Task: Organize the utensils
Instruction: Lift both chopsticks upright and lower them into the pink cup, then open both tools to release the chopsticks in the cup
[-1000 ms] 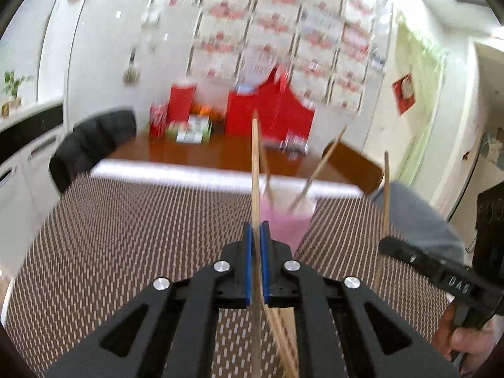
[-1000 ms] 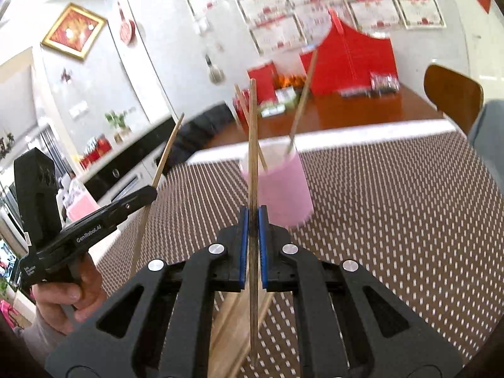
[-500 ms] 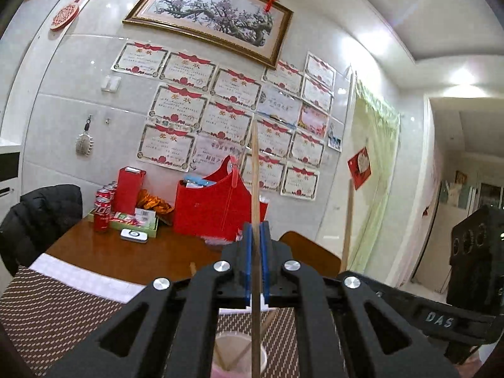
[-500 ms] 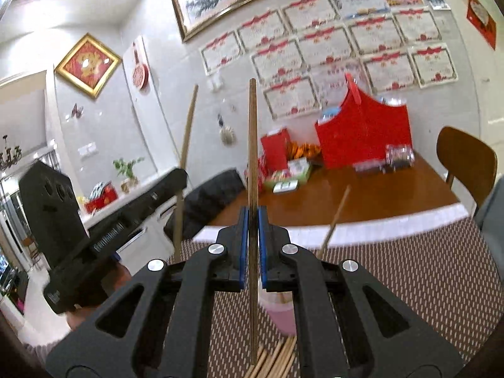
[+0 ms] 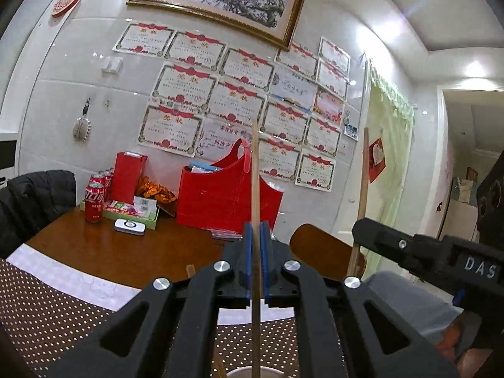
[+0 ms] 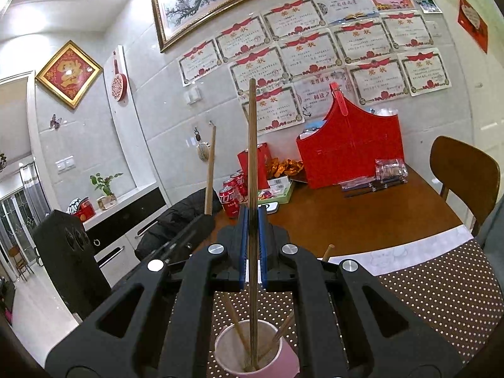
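Two grippers are seen, the left gripper [image 5: 255, 252] and the right gripper [image 6: 252, 242], and each one holds one chopstick: one [image 5: 255, 189] in the left, one [image 6: 252, 157] in the right. One pink cup [image 6: 256, 357] stands at the bottom of the right wrist view, with at least three more chopsticks [image 6: 236, 327] inside. On the table [image 6: 362, 217] at the back there is one red bag [image 6: 349, 154]. At least three red cans [image 6: 229, 200] stand there; more may be hidden.

Pink cup [image 6: 267, 367], white inside. Tan chopsticks [image 6: 252, 173]. Brown cloth [image 6: 441, 286] with white dots. Red bag [image 6: 349, 151], red cans [image 5: 94, 201]. Blue pads [image 5: 248, 252]. Jacket [image 5: 34, 201] probably black.
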A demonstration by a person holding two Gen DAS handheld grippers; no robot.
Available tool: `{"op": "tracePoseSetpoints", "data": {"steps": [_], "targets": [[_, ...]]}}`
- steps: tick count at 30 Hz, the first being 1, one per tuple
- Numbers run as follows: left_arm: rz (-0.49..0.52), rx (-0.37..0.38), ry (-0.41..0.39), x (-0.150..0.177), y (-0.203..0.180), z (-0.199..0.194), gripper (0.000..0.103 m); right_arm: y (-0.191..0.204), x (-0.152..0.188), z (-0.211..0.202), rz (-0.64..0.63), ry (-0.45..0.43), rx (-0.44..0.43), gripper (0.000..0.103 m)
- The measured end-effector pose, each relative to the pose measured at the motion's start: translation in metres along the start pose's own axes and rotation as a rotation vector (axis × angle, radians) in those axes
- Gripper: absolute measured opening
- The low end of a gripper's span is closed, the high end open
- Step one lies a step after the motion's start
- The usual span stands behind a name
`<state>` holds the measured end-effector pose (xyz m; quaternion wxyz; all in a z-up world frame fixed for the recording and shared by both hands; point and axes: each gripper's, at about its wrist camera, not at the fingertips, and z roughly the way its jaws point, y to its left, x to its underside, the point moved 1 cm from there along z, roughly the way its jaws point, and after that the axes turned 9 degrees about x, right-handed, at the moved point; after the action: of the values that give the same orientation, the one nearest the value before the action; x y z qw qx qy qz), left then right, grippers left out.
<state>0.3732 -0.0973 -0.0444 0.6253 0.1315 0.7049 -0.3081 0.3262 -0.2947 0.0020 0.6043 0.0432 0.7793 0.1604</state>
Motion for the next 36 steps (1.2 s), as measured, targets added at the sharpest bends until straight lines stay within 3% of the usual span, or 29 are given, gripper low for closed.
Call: {"op": "tracePoseSetpoints", "data": {"steps": [11,23,24,26,27,28,29,31,36], "targets": [[0.04,-0.04,0.016,0.022,0.001,0.006,0.005,0.005,0.021,0.016,-0.03,0.027,0.008,0.006],[0.0,-0.05,0.086,0.051,0.014,0.001,0.006,0.001,0.039,0.021,-0.031,0.075,0.013,0.007],[-0.008,-0.049,0.1,0.053,0.016,-0.001,0.007,0.0,0.041,0.021,-0.028,0.087,0.012,0.007],[-0.018,-0.05,0.128,0.055,0.019,-0.008,0.028,-0.002,0.045,0.02,-0.016,0.107,0.012,0.009],[-0.014,-0.057,0.133,0.055,0.018,-0.012,0.045,-0.003,0.046,0.018,-0.003,0.121,0.017,0.026],[-0.003,-0.072,0.135,0.053,0.017,-0.019,0.059,-0.005,0.046,0.015,0.012,0.126,0.028,0.073],[0.009,-0.081,0.132,0.05,0.014,-0.026,0.064,-0.007,0.046,0.011,0.021,0.121,0.036,0.091],[0.035,-0.09,0.133,0.043,0.008,-0.041,0.074,-0.01,0.044,-0.007,0.049,0.064,0.044,0.097],[0.078,-0.092,0.127,0.027,-0.009,-0.074,0.078,-0.011,0.04,-0.035,0.065,0.046,0.069,0.097]]}}
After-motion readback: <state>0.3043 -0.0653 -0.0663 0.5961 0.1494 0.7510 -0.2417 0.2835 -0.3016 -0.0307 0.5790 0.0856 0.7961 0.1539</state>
